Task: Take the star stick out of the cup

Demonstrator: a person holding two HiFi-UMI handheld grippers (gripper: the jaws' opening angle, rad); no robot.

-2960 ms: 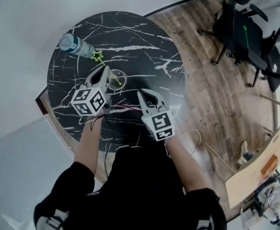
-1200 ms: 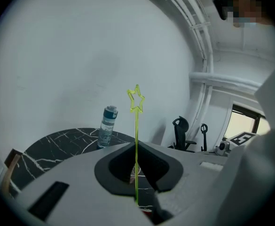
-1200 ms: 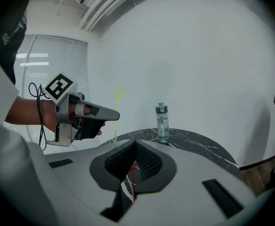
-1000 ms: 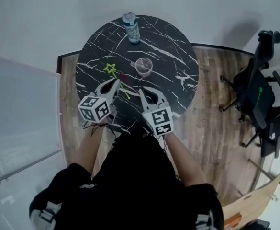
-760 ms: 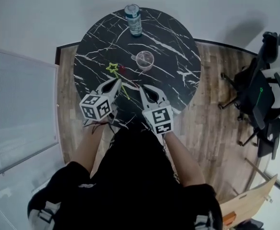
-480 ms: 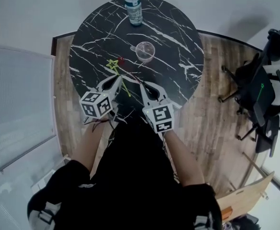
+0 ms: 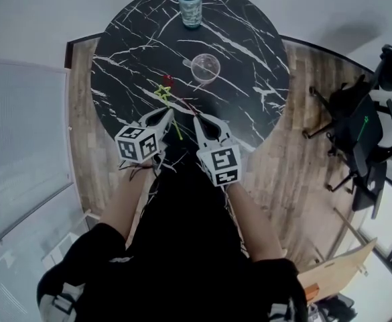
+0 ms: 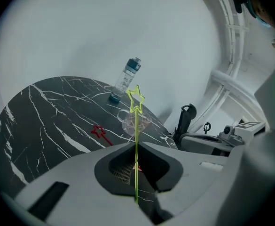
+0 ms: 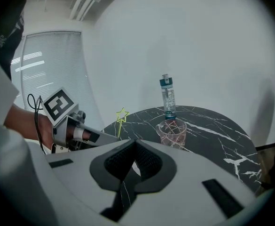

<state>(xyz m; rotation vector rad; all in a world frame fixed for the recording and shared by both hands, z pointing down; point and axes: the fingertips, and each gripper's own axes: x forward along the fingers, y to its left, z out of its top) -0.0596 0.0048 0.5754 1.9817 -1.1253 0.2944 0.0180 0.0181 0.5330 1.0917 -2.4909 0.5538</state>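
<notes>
Star stick (image 8: 136, 126) pinched in left gripper (image 7: 169, 112) near table (image 7: 249, 59) edge, cup (image 7: 205, 67) apart; right gripper (image 7: 199, 120) clenched, empty.

Head view: steep down; gripper views: low, fwd, sharing cup (image 7: 205, 66).

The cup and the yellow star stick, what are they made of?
The cup looks like clear, shiny plastic, maybe glass: you can see right through it. The star stick looks like thin, bright yellow-green plastic, smooth and stiff.
</notes>
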